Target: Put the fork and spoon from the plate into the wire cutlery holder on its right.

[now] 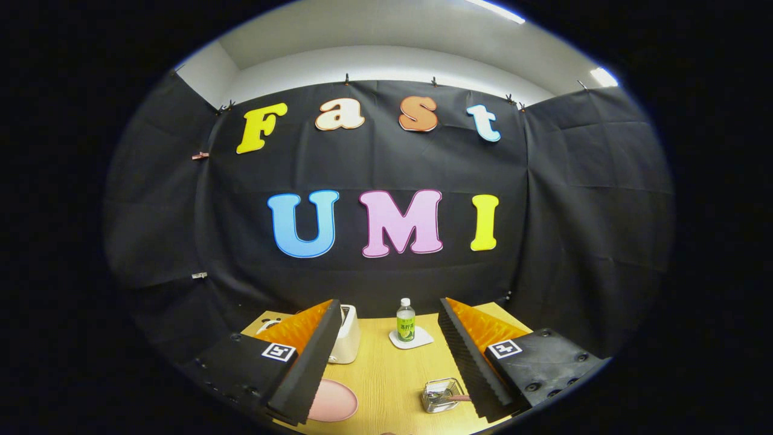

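Plate: round pink plate (pixel 331 400) on wooden table (pixel 386 368), left.
Holder: wire cutlery holder (pixel 442 394) right of it.
Bottle: small plastic bottle (pixel 406 320) on coaster (pixel 412 339), behind.
Fingers: gripper (pixel 386 356) spread wide above them.

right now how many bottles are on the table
1. The bottle stands upright on a white coaster, beyond the open gripper, between its fingers; the fingers may hide others.

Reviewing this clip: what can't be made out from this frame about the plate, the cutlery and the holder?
- Pink plate, gripper view: partly hidden behind one finger of the open gripper; whether cutlery lies on it cannot be told.
- Wire cutlery holder: too small to tell what is inside; a thin handle seems to stick out toward the other finger.
- White appliance: half hidden behind the same finger.
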